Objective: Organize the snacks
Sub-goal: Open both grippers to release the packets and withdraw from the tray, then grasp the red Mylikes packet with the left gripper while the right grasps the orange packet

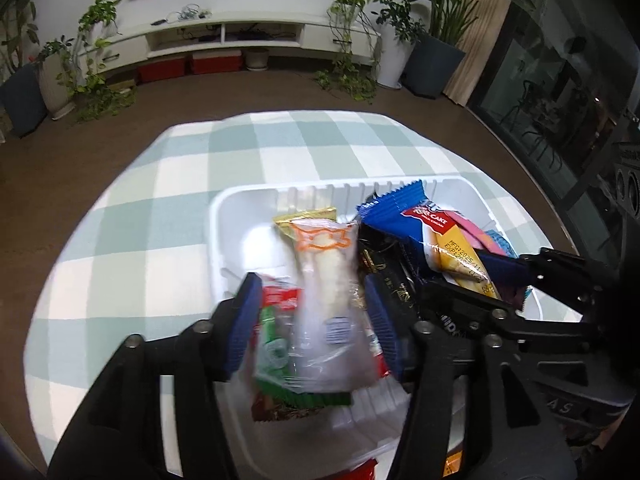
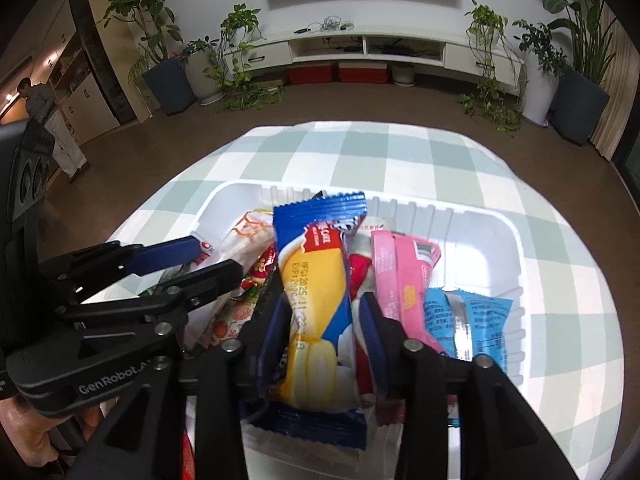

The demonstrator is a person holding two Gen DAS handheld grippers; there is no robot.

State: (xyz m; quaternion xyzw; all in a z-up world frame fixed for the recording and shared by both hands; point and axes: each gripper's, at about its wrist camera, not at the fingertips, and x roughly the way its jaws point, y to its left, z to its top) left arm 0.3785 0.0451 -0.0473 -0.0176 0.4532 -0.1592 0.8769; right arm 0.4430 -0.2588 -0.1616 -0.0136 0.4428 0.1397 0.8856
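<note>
Looking along the left gripper [image 1: 316, 320], its own camera shows 2 blue-padded fingers [image 1: 242, 320] either side of a clear packet [image 1: 326, 300] printed with an orange outline and holding a pale roll; both pads sit against the wrapper, so this tong is clenched on the packet, which is raised and blurred above the white tray [image 1: 240, 216]. Under it lies a red and green packet [image 1: 276, 332]. Only this view shows a dark wrapper with gold lettering [image 1: 384, 268] beside the clear one, and the right gripper [image 1: 472, 276] reaching in from the right.

The right wrist camera alone shows the pink packet [image 2: 404, 276] and the light blue packet [image 2: 476, 316] lying flat in the tray's [image 2: 504, 232] right half. Here the right gripper [image 2: 328, 328] has its pads pressed on both sides of a blue and yellow cake packet [image 2: 316, 292], standing upright over the tray, so it is gripping that snack. The left gripper [image 2: 208, 258] enters from the left, and a bare hand [image 2: 36, 440] shows at the lower left corner.

The tray rests on a green and white checked cloth [image 2: 440, 152] over a table, with brown floor [image 1: 200, 92] beyond. A long white TV cabinet [image 2: 360, 46], red boxes [image 2: 336, 72] beneath it, and potted plants [image 1: 348, 40] line the far wall. A person [image 2: 48, 120] stands in a doorway at far left
</note>
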